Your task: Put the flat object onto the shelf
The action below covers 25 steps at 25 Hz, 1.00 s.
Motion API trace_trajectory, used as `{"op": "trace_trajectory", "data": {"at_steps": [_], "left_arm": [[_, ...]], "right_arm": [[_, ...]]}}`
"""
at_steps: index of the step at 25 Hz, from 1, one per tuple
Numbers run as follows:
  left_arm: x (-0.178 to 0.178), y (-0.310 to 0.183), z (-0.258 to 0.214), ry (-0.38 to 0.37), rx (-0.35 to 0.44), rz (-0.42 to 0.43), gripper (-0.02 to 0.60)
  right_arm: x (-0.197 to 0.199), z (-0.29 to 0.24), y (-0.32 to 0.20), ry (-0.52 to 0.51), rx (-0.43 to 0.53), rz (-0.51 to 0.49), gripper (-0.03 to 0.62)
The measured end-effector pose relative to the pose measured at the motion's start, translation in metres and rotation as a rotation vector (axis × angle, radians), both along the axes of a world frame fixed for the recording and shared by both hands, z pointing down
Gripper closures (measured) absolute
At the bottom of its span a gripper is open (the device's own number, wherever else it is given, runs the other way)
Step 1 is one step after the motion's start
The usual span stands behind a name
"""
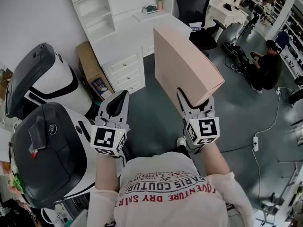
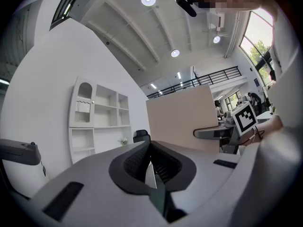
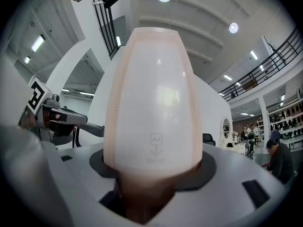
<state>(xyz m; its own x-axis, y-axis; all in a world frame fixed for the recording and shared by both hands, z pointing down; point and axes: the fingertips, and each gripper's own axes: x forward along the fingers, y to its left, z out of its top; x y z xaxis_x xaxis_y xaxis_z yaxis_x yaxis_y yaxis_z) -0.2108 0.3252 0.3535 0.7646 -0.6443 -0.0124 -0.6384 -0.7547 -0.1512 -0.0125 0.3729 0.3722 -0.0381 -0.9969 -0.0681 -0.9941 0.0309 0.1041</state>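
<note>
Gripping one flat box (image 1: 184,60) in right tongs (image 1: 192,106).

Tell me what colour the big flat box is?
The flat box is pale pink, plain all over. The head view shows it best.

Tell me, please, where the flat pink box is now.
The flat pink box is clamped in the right gripper, right of centre in the head view, short of the white shelves.
</note>
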Motion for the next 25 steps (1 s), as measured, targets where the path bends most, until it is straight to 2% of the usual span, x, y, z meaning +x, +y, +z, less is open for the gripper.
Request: {"op": "trace_trajectory", "data": {"at_steps": [14, 18, 25], "left_arm": [[-0.011, -0.033, 0.001, 0.026, 0.003, 0.008, 0.568], [-0.015, -0.048, 0.008, 0.023, -0.019, -0.019, 0.568], [-0.006, -0.095, 0.02, 0.007, -0.047, -0.102, 0.568]], "right_arm": [[-0.005, 0.006, -0.037, 0.002, -0.03, 0.038, 0.286], [-0.005, 0.01, -0.057, -0.018, -0.051, 0.009, 0.285], [0.014, 0.017, -0.12, 0.03, -0.062, -0.047, 0.287]]}}
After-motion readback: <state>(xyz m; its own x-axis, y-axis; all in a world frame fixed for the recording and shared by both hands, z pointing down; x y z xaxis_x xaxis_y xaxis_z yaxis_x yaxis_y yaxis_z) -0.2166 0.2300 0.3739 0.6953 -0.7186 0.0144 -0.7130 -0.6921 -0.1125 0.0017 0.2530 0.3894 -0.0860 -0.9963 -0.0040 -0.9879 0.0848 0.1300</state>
